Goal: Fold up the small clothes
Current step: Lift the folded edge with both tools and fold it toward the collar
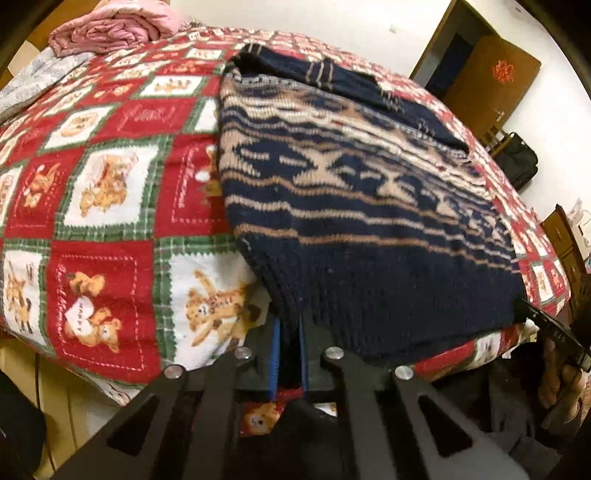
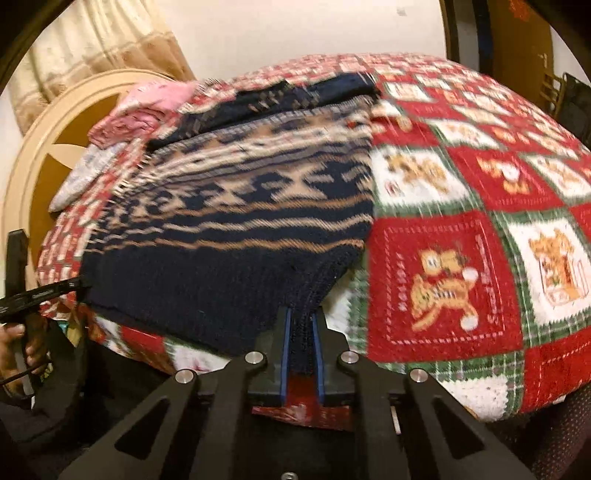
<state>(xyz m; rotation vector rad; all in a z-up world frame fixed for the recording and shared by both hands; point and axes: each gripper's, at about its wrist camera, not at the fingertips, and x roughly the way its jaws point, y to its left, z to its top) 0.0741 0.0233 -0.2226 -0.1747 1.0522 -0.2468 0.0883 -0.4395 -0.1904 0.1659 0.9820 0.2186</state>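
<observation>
I am pinching the sweater [image 1: 369, 206] hem, lying on the blanket [image 1: 110, 184], with left gripper [image 1: 289, 332] and right gripper [image 2: 300, 332]; lifting both corners evenly should be keeping the fold square.

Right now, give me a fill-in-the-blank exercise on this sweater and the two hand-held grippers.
1. The navy patterned sweater lies on a red, white and green blanket printed with teddy ____.
2. The left hand-held gripper is shut on the sweater's near ____.
3. The right hand-held gripper is ____ on that same edge.
4. The crumpled cloth at the bed's far end is ____.

Missing words: bears; hem; shut; pink
</observation>
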